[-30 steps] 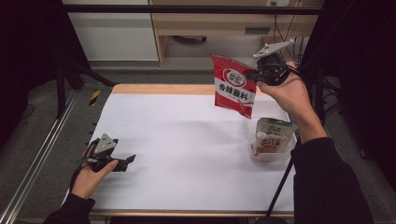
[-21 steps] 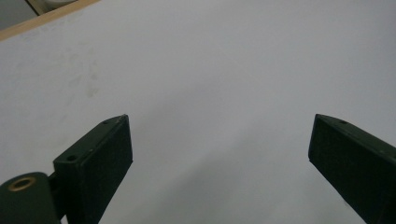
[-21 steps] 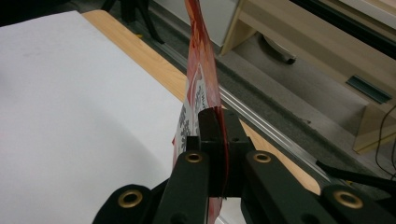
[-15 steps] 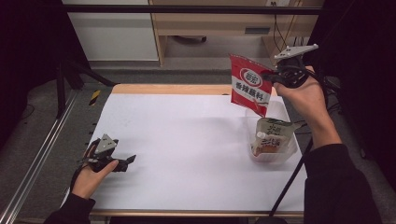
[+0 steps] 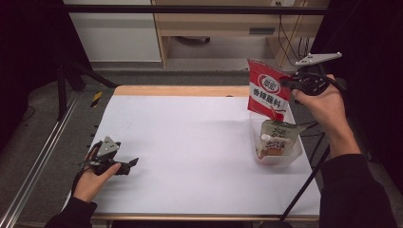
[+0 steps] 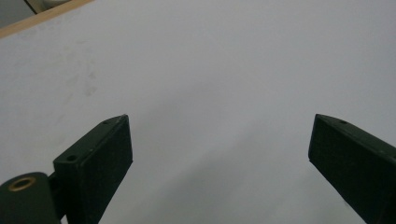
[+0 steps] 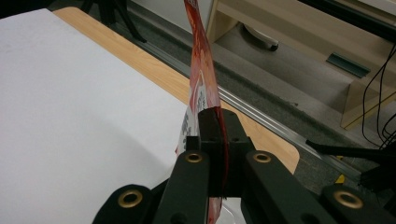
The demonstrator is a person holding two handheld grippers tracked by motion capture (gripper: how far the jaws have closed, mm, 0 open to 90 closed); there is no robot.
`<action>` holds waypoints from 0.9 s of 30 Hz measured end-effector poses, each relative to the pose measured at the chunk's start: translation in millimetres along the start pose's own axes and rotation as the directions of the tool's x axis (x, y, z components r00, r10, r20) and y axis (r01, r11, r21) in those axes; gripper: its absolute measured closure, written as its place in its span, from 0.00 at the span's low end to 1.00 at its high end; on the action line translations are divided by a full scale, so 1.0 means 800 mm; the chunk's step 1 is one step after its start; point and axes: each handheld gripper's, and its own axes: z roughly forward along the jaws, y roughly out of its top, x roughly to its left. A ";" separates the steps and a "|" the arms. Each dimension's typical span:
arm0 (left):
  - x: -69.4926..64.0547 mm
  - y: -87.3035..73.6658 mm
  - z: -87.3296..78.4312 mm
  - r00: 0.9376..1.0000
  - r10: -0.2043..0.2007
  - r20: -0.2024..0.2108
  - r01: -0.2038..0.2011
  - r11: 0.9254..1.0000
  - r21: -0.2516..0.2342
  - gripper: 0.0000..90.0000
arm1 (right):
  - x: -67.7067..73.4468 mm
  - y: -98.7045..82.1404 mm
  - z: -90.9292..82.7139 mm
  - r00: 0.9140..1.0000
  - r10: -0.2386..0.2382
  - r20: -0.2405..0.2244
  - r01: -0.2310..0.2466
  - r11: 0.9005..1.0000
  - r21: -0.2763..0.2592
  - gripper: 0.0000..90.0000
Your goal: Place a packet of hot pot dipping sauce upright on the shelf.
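A: Item: red sachet (image 5: 267, 93). Clamped edge-on in right gripper (image 5: 291, 83), now carried rightward from a second ago, hanging just above clear tub (image 5: 280, 159) on bench (image 5: 190, 142).

B: Noted. Tub already holding pale pouch (image 5: 275, 137). Left gripper (image 5: 127, 166): open, empty, resting unmoved. Drop-in judged next.

The left gripper (image 5: 127, 166) lies low with jaws spread wide, while the right gripper (image 5: 285, 81) (jaws pressed together) is raised.

Black jaws, brass-ringed screws, dark sleeves (image 5: 354, 190)
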 end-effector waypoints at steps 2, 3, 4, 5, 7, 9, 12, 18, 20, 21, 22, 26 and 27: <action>0.000 0.000 0.000 1.000 0.000 0.000 0.000 1.000 0.000 0.07 | -0.002 -0.003 0.000 1.000 0.006 0.006 -0.006 1.000 0.007 1.00; 0.000 0.000 0.000 1.000 0.001 0.000 -0.001 1.000 0.000 0.07 | -0.003 -0.004 0.000 1.000 0.007 0.006 -0.007 1.000 0.008 1.00; 0.000 0.000 0.000 1.000 0.000 -0.001 0.000 1.000 0.000 0.07 | -0.004 -0.005 0.000 1.000 0.010 0.008 -0.010 1.000 0.007 1.00; 0.000 0.000 0.000 1.000 0.000 -0.001 0.000 1.000 0.000 0.07 | -0.005 -0.006 -0.001 1.000 0.015 0.009 -0.015 1.000 0.011 1.00; 0.001 0.000 0.000 1.000 -0.002 0.001 0.002 1.000 -0.001 0.07 | -0.007 -0.009 0.000 1.000 0.016 0.007 -0.016 1.000 0.015 1.00; 0.001 0.000 0.000 1.000 -0.003 0.001 0.003 1.000 -0.001 0.07 | -0.008 -0.011 0.002 1.000 0.017 0.006 -0.017 1.000 0.021 1.00; 0.000 0.000 0.000 1.000 -0.001 0.000 0.001 1.000 -0.001 0.07 | -0.009 -0.015 0.004 1.000 0.024 0.007 -0.024 1.000 0.021 1.00; -0.002 0.000 0.002 1.000 0.007 0.005 -0.007 1.000 0.006 0.07 | -0.009 -0.024 0.014 0.999 0.035 0.002 -0.035 0.999 0.030 1.00; -0.002 0.000 0.002 1.000 0.008 0.003 -0.008 1.000 0.006 0.06 | -0.010 -0.027 0.017 0.999 0.036 0.002 -0.036 0.999 0.035 1.00; -0.002 0.000 0.002 1.000 0.007 0.002 -0.007 1.000 0.006 0.06 | -0.011 -0.029 0.018 0.999 0.041 -0.001 -0.041 0.999 0.035 1.00; -0.002 0.000 0.001 1.000 0.006 0.003 -0.006 1.000 0.006 0.06 | -0.011 -0.030 0.019 0.999 0.046 0.000 -0.045 0.998 0.037 1.00; -0.002 0.000 0.001 1.000 0.003 0.002 -0.003 1.000 0.005 0.06 | -0.013 -0.038 0.024 0.998 0.060 0.002 -0.060 0.997 0.044 1.00; -0.001 0.000 0.001 1.000 0.004 0.002 -0.004 1.000 0.005 0.06 | -0.014 -0.040 0.025 0.998 0.062 0.003 -0.062 0.997 0.045 1.00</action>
